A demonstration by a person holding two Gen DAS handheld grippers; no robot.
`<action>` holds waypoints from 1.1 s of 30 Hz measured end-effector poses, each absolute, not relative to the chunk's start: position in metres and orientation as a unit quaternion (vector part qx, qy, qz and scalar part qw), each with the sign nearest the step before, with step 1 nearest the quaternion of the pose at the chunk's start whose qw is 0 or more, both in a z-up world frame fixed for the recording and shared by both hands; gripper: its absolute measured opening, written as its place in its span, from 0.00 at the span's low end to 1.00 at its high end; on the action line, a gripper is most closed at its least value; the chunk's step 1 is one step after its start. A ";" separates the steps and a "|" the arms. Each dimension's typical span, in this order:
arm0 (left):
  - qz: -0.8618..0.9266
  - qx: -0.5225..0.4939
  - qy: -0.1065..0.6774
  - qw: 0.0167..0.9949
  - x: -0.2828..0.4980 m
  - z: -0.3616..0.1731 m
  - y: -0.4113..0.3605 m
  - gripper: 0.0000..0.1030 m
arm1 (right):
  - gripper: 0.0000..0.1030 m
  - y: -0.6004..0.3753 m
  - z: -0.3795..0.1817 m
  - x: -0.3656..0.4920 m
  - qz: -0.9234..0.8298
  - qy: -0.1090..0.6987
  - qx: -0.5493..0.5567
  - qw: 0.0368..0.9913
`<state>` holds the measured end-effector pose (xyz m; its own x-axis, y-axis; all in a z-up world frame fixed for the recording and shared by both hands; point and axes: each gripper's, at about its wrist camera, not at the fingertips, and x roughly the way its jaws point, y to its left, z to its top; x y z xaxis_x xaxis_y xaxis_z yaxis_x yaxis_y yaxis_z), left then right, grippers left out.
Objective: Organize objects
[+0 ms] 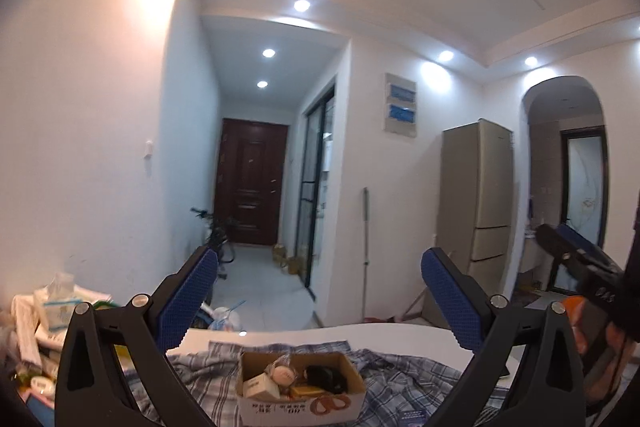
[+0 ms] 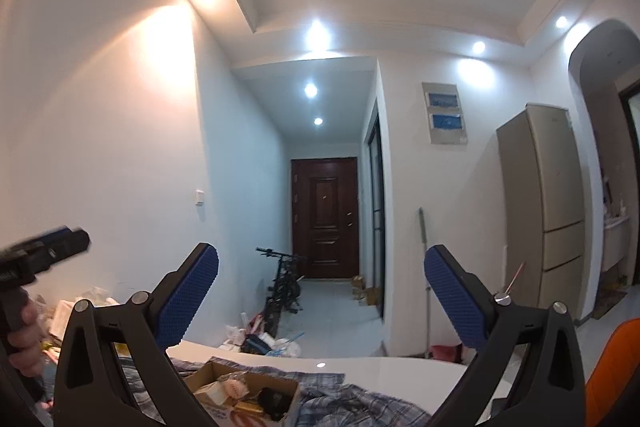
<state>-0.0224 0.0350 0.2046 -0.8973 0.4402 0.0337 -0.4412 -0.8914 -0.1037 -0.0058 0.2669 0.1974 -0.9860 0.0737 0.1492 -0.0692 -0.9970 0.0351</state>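
Both left tongs (image 1: 319, 269) and right tongs (image 2: 321, 265) hang wide open, holding nothing, raised above the white table (image 1: 400, 337). The open brown cardboard box (image 1: 300, 389) of small oddments sits near, on blue checked cloth (image 1: 408, 383). Best tilt down first, then pick one item squarely.

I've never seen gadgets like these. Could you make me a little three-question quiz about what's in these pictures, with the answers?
1. True or false: the left gripper holds something between its jaws.
2. What does the cardboard box rest on? A) bare floor B) plaid cloth C) a chair
3. Name the round white item inside the box.

Key:
1. False; both the left and the right gripper are open and empty.
2. B
3. A baseball.
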 end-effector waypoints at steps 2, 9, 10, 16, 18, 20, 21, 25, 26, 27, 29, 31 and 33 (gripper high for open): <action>0.978 0.008 -0.042 0.206 -0.013 0.198 0.032 1.00 | 1.00 0.271 0.191 -0.001 0.997 0.031 0.065 0.024; 0.985 0.006 -0.035 0.170 0.031 0.160 0.026 1.00 | 1.00 0.256 0.141 0.018 0.996 0.018 0.035 0.078; 0.985 0.002 -0.035 0.169 0.037 0.152 0.026 1.00 | 1.00 0.252 0.133 0.017 0.996 0.015 0.026 0.078; 0.988 -0.037 -0.025 0.147 0.045 0.102 0.036 1.00 | 1.00 0.250 0.096 0.014 0.997 0.063 -0.037 0.017; 0.990 -0.051 -0.020 0.130 0.048 0.085 0.037 1.00 | 1.00 0.247 0.084 0.015 0.997 0.063 -0.050 0.024; 0.987 -0.072 -0.025 0.141 0.042 0.075 0.044 1.00 | 1.00 0.249 0.073 0.019 0.996 0.064 -0.050 0.041; 0.985 -0.081 -0.029 0.149 0.041 0.070 0.044 1.00 | 1.00 0.248 0.067 0.023 0.995 0.063 -0.051 0.051; 0.977 -0.124 -0.037 0.169 0.033 0.043 0.047 1.00 | 1.00 0.256 0.052 0.026 0.992 0.058 -0.064 0.094; 0.976 -0.134 -0.037 0.170 0.030 0.036 0.047 1.00 | 1.00 0.258 0.047 0.026 0.991 0.061 -0.072 0.098; 0.974 -0.143 -0.036 0.171 0.028 0.030 0.049 1.00 | 1.00 0.261 0.044 0.024 0.990 0.068 -0.080 0.097; 0.971 -0.165 -0.027 0.173 0.021 0.017 0.054 1.00 | 1.00 0.268 0.037 0.019 0.987 0.083 -0.097 0.097; 0.970 -0.177 -0.014 0.167 0.013 0.006 0.060 1.00 | 1.00 0.274 0.031 0.011 0.984 0.091 -0.113 0.100; 0.973 -0.173 -0.004 0.149 0.006 -0.004 0.064 1.00 | 1.00 0.277 0.023 0.005 0.982 0.091 -0.125 0.106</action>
<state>0.0058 0.0639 -0.0037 -0.8954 0.2918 -0.3364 -0.2888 -0.9555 -0.0599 0.0051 0.2774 0.0231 -0.9464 0.1847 -0.2651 -0.2303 -0.9611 0.1524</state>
